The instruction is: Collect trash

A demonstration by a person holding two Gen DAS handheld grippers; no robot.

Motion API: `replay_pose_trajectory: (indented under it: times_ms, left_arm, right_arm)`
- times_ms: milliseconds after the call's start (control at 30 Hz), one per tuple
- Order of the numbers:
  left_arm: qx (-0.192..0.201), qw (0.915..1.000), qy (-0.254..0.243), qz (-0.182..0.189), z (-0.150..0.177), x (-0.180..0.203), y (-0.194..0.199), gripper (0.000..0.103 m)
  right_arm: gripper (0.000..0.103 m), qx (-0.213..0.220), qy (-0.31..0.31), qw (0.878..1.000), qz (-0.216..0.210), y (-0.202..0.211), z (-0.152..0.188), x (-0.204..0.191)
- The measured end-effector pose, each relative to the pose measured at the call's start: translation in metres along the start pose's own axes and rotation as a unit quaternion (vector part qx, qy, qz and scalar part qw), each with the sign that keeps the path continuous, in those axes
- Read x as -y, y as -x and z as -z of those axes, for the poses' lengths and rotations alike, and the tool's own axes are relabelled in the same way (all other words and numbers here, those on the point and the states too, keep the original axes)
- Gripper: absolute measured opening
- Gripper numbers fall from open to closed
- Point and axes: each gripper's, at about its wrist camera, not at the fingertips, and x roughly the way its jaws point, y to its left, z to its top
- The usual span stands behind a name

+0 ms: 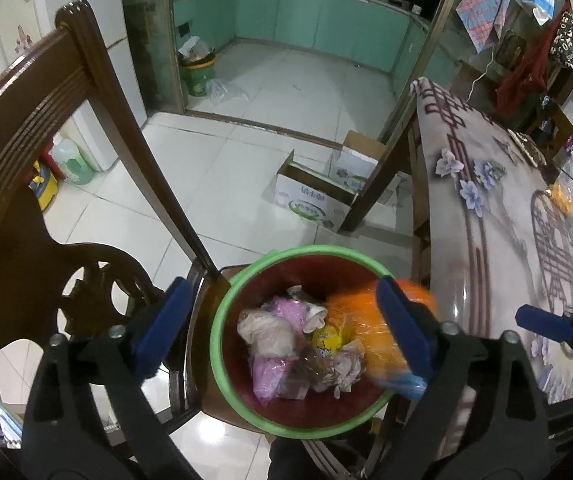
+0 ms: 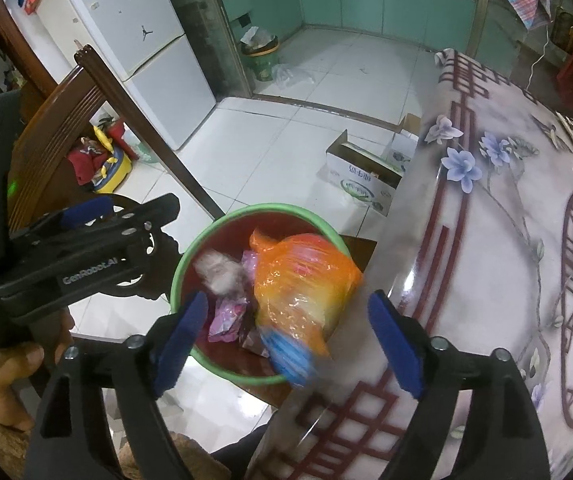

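Observation:
A green-rimmed bin (image 1: pixel 218 340) (image 2: pixel 178 280) with a dark red inside stands on a wooden chair seat beside the table. In it lie pink wrappers (image 1: pixel 270 376), crumpled tissue (image 1: pixel 266 336) and a yellow packet (image 1: pixel 326 340). An orange plastic bag (image 1: pixel 382 344) (image 2: pixel 302 280) with a blue end, blurred, lies over the bin's right side. My left gripper (image 1: pixel 282 324) hangs open above the bin, the bag behind its right finger (image 1: pixel 402 328). My right gripper (image 2: pixel 288 342) is open too, with the bag between its pads and apart from them.
A carved wooden chair back (image 1: pixel 46 160) rises at the left. The table with its floral cover (image 2: pixel 506 240) fills the right. Opened cardboard boxes (image 1: pixel 310 196) lie on the tiled floor. A second green bin (image 1: pixel 196 72) stands at the kitchen doorway. A hand (image 2: pixel 10 376) holds the left gripper.

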Motion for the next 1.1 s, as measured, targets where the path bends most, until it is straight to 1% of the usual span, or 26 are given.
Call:
replay_pose_trajectory:
  times_ms: [100,167,233,267,300,333,400,433,567,633,667,700,733,767,800,833,900,933,967,1000,1033,1100]
  left_arm:
    - [0.005,1.0,0.001,-0.005,0.001,0.004,0.008,0.093]
    - [0.01,0.9999,0.001,-0.005,0.001,0.008,0.015,0.093]
    - [0.021,0.9998,-0.002,-0.006,0.002,0.016,0.026,0.094]
    - [0.029,0.9996,-0.005,-0.006,0.002,0.022,0.034,0.097]
    - [0.036,0.9993,-0.007,-0.007,0.003,0.029,0.04,0.098]
    - [0.041,0.9991,-0.008,-0.005,0.003,0.035,0.045,0.098]
    - [0.059,0.9981,-0.012,0.01,0.005,0.052,0.058,0.098]
    - [0.072,0.9972,-0.012,0.018,0.006,0.061,0.065,0.098]
    - [0.143,0.9888,-0.005,0.041,0.014,0.101,0.097,0.098]
    - [0.183,0.9825,-0.01,0.034,0.018,0.125,0.113,0.098]
    - [0.203,0.9787,-0.014,0.026,0.02,0.138,0.122,0.098]
    - [0.225,0.974,-0.016,0.021,0.022,0.151,0.131,0.098]
    - [0.239,0.9707,-0.016,0.022,0.023,0.16,0.139,0.098]
    - [0.256,0.9662,-0.013,0.028,0.025,0.171,0.149,0.098]
    - [0.268,0.9629,-0.007,0.034,0.027,0.18,0.157,0.098]
    - [0.278,0.9599,0.001,0.037,0.029,0.186,0.164,0.098]
    - [0.318,0.9475,0.018,0.032,0.037,0.202,0.179,0.098]
    - [0.325,0.9452,0.02,0.026,0.038,0.209,0.184,0.098]
    - [0.321,0.9467,0.017,0.024,0.036,0.216,0.186,0.098]
    - [0.308,0.951,0.01,0.028,0.035,0.226,0.187,0.098]
    - [0.3,0.9535,0.009,0.027,0.035,0.231,0.188,0.098]
    - [0.285,0.9581,0.016,0.018,0.036,0.242,0.188,0.098]
  right_arm:
    - [0.081,0.015,0.002,1.0,0.001,0.011,0.002,0.001]
    - [0.082,0.037,0.001,0.999,0.005,0.023,0.004,0.006]
    - [0.084,0.064,-0.002,0.998,0.015,0.038,0.006,0.015]
    - [0.087,0.077,-0.003,0.997,0.021,0.046,0.008,0.02]
    - [0.089,0.09,-0.003,0.996,0.026,0.054,0.01,0.024]
    - [0.089,0.107,-0.004,0.994,0.032,0.065,0.013,0.03]
    - [0.096,0.134,-0.003,0.99,0.044,0.083,0.017,0.042]
    - [0.096,0.151,-0.003,0.987,0.05,0.093,0.021,0.048]
    - [0.096,0.233,-0.003,0.968,0.092,0.147,0.045,0.08]
    - [0.096,0.262,-0.005,0.959,0.107,0.166,0.054,0.093]
    - [0.096,0.287,-0.008,0.95,0.126,0.18,0.061,0.102]
    - [0.096,0.315,-0.012,0.937,0.153,0.194,0.069,0.111]
    - [0.096,0.335,-0.016,0.926,0.174,0.204,0.075,0.116]
    - [0.096,0.361,-0.021,0.91,0.204,0.216,0.083,0.125]
    - [0.096,0.37,-0.024,0.902,0.22,0.223,0.086,0.132]
    - [0.096,0.375,-0.026,0.898,0.227,0.229,0.088,0.139]
    - [0.096,0.381,-0.035,0.893,0.239,0.237,0.099,0.156]
    - [0.096,0.39,-0.04,0.889,0.237,0.24,0.104,0.162]
    - [0.096,0.409,-0.053,0.882,0.228,0.245,0.111,0.171]
    - [0.096,0.419,-0.071,0.879,0.216,0.248,0.116,0.18]
    - [0.096,0.417,-0.082,0.881,0.206,0.251,0.118,0.188]
    - [0.096,0.394,-0.094,0.895,0.185,0.255,0.117,0.205]
